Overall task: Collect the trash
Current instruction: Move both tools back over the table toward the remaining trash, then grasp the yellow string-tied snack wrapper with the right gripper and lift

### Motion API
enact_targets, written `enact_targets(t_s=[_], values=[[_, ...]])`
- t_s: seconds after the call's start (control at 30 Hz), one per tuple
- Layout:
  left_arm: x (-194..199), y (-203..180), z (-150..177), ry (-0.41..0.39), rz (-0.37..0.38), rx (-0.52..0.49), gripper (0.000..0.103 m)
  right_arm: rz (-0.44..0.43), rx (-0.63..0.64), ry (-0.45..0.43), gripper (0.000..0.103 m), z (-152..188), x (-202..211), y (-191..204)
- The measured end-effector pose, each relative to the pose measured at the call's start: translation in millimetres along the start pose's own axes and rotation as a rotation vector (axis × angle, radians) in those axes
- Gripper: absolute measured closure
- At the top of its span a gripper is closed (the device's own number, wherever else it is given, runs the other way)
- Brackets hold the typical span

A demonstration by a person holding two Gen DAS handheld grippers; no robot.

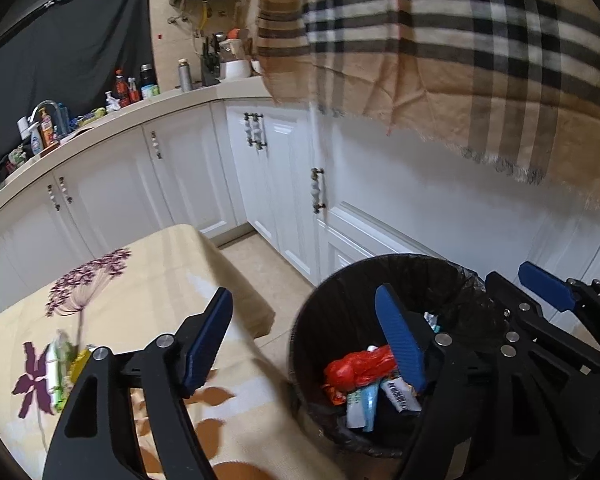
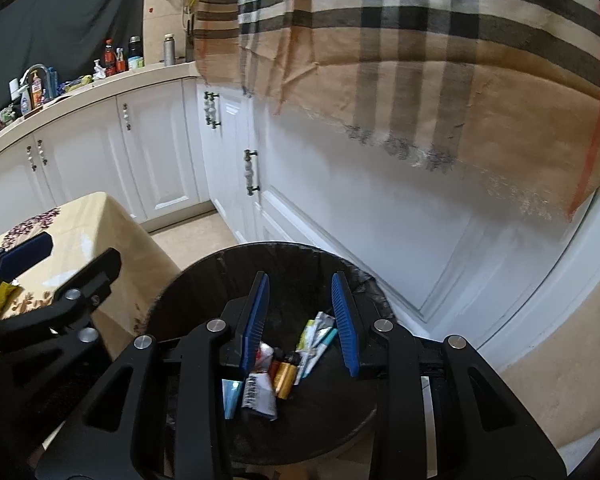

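Note:
A black trash bin with a black liner stands on the floor beside the table; it also shows in the right wrist view. Inside lie a red wrapper, white and blue packets, and a gold wrapper. My left gripper is open and empty, spanning the table edge and the bin. My right gripper is open and empty right above the bin's opening; it also shows in the left wrist view. A green and yellow wrapper lies on the table at the left.
The table has a beige floral cloth. White cabinets run behind, with a cluttered counter and sink. A plaid cloth hangs over the counter at the right. Beige floor tiles lie between table and cabinets.

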State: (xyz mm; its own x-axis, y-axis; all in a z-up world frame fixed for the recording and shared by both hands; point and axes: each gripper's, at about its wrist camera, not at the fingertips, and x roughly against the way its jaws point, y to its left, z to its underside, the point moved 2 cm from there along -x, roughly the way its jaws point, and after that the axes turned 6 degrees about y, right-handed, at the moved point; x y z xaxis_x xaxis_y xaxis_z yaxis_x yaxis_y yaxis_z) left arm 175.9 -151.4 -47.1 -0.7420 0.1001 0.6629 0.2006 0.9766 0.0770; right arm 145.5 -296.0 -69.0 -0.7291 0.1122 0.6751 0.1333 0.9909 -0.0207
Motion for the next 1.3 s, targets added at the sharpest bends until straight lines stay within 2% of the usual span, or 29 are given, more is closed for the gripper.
enact_targets(t_s=[0.23,0.77,1.0,1.3], values=[[24,57,15,0.002,-0.075,0.070,0.030,-0.067,0.045,-0.003,0.071,0,10,41],[79,233,92,0.070,-0.375,0.300,0.030,-0.322,0.242,0.035,0.071,17,34,206],[101,292,131,0.104,-0.473,0.398,0.030,-0.372,0.305,0.056,0.071,23,39,259],[122,341,164,0.125,-0.543,0.482,0.030,-0.364,0.353,0.105,0.071,31,26,299]])
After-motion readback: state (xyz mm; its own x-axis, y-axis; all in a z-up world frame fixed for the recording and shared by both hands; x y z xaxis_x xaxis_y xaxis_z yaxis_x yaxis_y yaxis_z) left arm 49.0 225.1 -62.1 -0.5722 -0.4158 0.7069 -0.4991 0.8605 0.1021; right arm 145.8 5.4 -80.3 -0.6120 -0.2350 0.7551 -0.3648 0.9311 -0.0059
